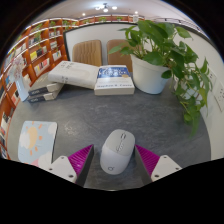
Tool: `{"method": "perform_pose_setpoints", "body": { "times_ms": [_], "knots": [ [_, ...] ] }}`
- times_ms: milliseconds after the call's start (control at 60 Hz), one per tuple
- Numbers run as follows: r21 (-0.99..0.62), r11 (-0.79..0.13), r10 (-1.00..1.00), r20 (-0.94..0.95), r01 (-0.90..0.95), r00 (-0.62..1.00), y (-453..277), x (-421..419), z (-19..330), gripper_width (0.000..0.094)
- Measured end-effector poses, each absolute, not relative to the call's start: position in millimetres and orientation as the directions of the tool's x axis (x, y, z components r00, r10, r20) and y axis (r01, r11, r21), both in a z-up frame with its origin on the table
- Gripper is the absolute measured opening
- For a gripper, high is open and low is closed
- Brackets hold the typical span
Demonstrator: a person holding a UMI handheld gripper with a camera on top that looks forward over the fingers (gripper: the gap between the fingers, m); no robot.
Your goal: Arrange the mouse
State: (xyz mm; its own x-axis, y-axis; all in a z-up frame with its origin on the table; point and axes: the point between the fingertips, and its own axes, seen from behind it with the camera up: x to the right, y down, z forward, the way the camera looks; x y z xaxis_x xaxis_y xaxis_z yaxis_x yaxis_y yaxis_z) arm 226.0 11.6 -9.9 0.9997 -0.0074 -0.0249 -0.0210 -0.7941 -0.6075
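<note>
Mouse (117,151) between open gripper (117,163) fingers, its near end cut off.

mouse (117,150): smooth matt plastic, pale grey
table (90,115): matt grey top
pot (150,75): smooth white, slight gloss
books (114,79): glossy paper covers

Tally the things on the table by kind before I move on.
Mouse, standing between the open gripper fingers: 1
Potted plant: 1
Books or book stacks: 3
Printed sheet or pad: 1
Total: 6
</note>
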Motion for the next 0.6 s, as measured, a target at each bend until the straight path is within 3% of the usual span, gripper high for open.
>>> {"method": "perform_pose_setpoints", "body": {
  "times_ms": [150, 350, 517, 533, 550, 600],
  "knots": [
    [-0.594, -0.805, 0.009, -0.028, -0.009, 1.000, 34, 210, -13, 0.0552],
    [-0.607, -0.795, 0.017, 0.002, 0.015, 1.000, 37, 207, -15, 0.0500],
    [-0.632, -0.774, 0.025, 0.037, 0.043, 0.999, 39, 206, -13, 0.0367],
    [-0.630, -0.775, 0.023, 0.039, 0.042, 0.999, 38, 207, -14, 0.0415],
    [-0.631, -0.775, 0.017, 0.037, 0.036, 0.999, 38, 207, -13, 0.0329],
    [-0.624, -0.781, -0.010, 0.025, 0.008, 1.000, 37, 207, -14, 0.0319]
  ]
}}
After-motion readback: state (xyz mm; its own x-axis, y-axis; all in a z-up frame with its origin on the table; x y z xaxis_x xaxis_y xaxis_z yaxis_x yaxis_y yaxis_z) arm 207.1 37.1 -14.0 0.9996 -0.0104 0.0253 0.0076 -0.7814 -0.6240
